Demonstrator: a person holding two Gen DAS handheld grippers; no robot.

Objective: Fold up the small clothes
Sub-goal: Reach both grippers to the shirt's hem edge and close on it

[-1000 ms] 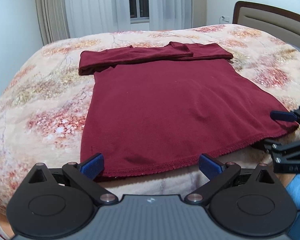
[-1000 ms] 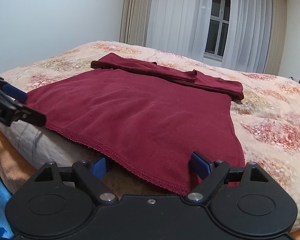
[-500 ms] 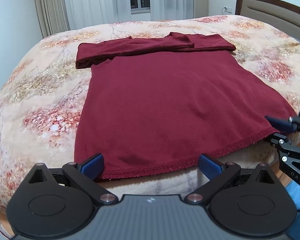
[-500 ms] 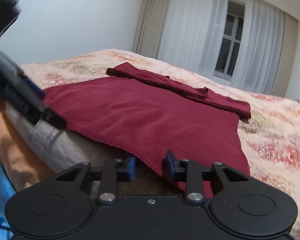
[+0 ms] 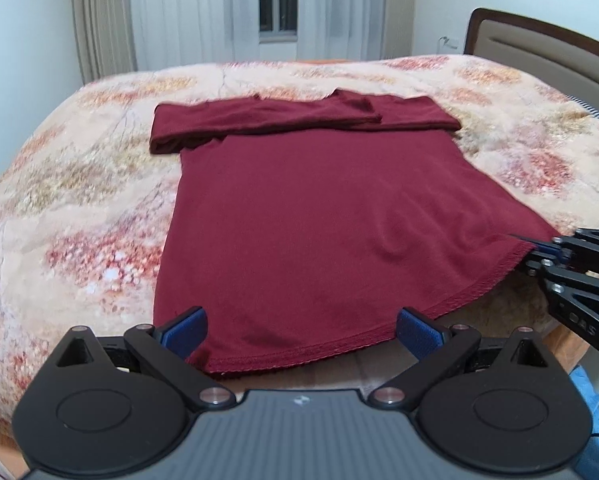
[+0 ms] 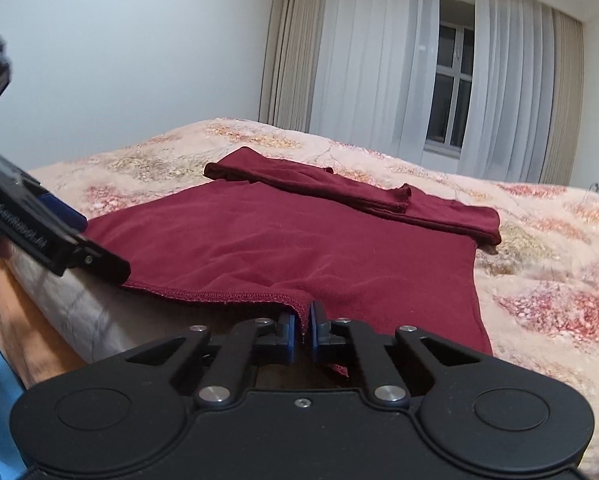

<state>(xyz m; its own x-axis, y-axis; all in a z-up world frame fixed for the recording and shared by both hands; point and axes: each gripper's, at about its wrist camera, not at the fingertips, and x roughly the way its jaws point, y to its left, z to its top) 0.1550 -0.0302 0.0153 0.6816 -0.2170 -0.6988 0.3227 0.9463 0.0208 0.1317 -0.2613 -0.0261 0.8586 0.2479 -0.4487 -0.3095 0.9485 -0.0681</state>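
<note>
We are finding the maroon shirt [image 5: 331, 216] lying flat on the bed [image 5: 79, 208], its sleeves folded across the far end and its hem running along the bed's near edge. Bedspread is lying bare to both sides of the shirt and beyond it, up to the curtains [image 6: 379, 72].

The left gripper [image 5: 299, 330] is standing wide at the hem's left corner; its blue pads [image 5: 185, 330] are flanking the cloth and pressing on nothing. The right gripper [image 6: 302, 334] is sitting narrow, pinching the hem near the right corner, with a fold of cloth rising between its pads.

In the left wrist view the right gripper is being cut off by the frame edge, and its grip point is blurring into the cloth. In the right wrist view the left gripper shows only as a dark, blurred body at the left edge. What lies beneath the hem is staying hidden.

Against the earlier frames, the right gripper's jaws have just been closing onto the hem, and the hem there is now lifting off the bed edge. The left gripper is holding the same wide stance.
</note>
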